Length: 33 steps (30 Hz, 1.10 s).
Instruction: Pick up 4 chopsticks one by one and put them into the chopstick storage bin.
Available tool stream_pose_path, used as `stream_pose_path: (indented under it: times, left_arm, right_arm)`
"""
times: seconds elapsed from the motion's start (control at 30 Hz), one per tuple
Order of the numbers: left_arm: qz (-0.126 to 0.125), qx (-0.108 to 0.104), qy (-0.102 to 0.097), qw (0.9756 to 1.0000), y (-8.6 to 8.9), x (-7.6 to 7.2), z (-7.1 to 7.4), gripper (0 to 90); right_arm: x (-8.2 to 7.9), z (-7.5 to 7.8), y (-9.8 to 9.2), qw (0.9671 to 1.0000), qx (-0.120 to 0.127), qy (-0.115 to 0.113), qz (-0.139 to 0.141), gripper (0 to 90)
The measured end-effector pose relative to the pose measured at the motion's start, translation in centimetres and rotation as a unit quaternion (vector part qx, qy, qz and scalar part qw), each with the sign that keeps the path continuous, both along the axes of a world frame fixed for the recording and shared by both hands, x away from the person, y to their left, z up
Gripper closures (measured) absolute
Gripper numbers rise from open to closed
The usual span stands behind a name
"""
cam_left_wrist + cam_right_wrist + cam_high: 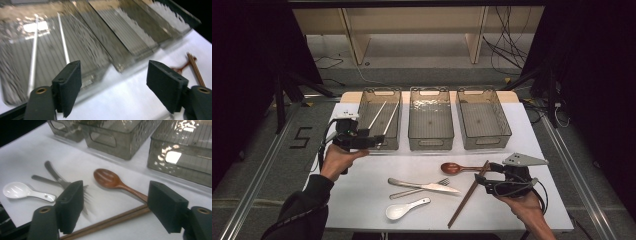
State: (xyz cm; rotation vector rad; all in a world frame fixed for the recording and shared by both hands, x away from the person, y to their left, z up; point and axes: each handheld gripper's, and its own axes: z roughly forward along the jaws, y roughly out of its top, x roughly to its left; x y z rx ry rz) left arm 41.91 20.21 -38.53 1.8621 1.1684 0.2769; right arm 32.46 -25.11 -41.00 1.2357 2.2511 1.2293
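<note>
Pair of thin white chopsticks [382, 118] lying slanted in the leftmost of three clear smoky plastic bins [364, 125], side by side, tips toward the near wall; seen again through the ribbed bin floor in the left gripper view [63, 42]. Left gripper [373, 142] held just at that bin's near wall, jaws spread wide with nothing between the pads, only white table and bin wall in the gap [113, 82]. Middle bin [414, 130] and right bin [507, 131] standing in the same row along the far side of the white table [512, 210].

Nearer the person: pair of long brown wooden chopsticks [468, 194] lying diagonally, crossing the handle of a reddish-brown wooden spoon [454, 168]. Right gripper [482, 179] resting low just beside these chopsticks, jaws wide apart and gripping nothing; in the right gripper view the brown chopsticks [112, 221] running across the gap between the pads, the wooden spoon [110, 179] just beyond. Left of them a steel table knife [424, 186] lying across a steel fork [417, 190], and a white ceramic soup spoon [401, 210] closest to the table's near edge.
</note>
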Motion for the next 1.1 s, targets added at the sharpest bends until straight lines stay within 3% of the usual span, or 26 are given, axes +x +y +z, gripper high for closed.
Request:
stream_pose_path:
  times: [0.1,0.23,0.33,0.4,0.57,0.73,0.93,1.1]
  left_arm:
    - [-0.018,0.003,-0.005,0.9998,-0.4,-1.7,-0.6,24.9]
    - [-0.033,0.007,-0.013,0.9994,-0.7,-3.5,-0.8,23.1]
    - [-0.042,0.004,-0.025,0.9988,-0.9,-4.6,-0.8,22.3]
    - [-0.046,0.004,-0.03,0.9985,-1.1,-5.3,-0.9,21.5]
    - [-0.072,0.027,-0.032,0.9965,-1.6,-6.8,-1.3,20.4]
    - [-0.073,0.032,-0.031,0.9964,-1.5,-7.5,-1.5,20.0]
    - [-0.065,0.03,-0.038,0.9967,-1.1,-8.0,-1.3,19.5]
    - [-0.063,0.032,-0.04,0.9967,-1.1,-8.5,-1.3,19.2]
  right_arm:
    - [0.9,-0.3,-0.1,0.9995,-0.03,0.009,-0.002,34.9]
    - [1.9,-0.8,-0.4,0.9969,-0.073,0.016,0.023,34.9]
    - [2.3,-0.8,-0.3,0.9949,-0.087,0.019,0.047,34.9]
    - [2.5,-0.8,-0.1,0.992,-0.104,0.021,0.069,33.9]
    - [3.1,-1.1,0.4,0.9826,-0.141,0.037,0.116,31.0]
    - [3.6,-0.9,0.6,0.9761,-0.162,0.044,0.138,30.8]
    - [3.9,-1.0,1.2,0.9733,-0.179,0.057,0.133,31.8]
    - [4.8,-1.4,1.1,0.9754,-0.182,0.11,0.056,33.2]
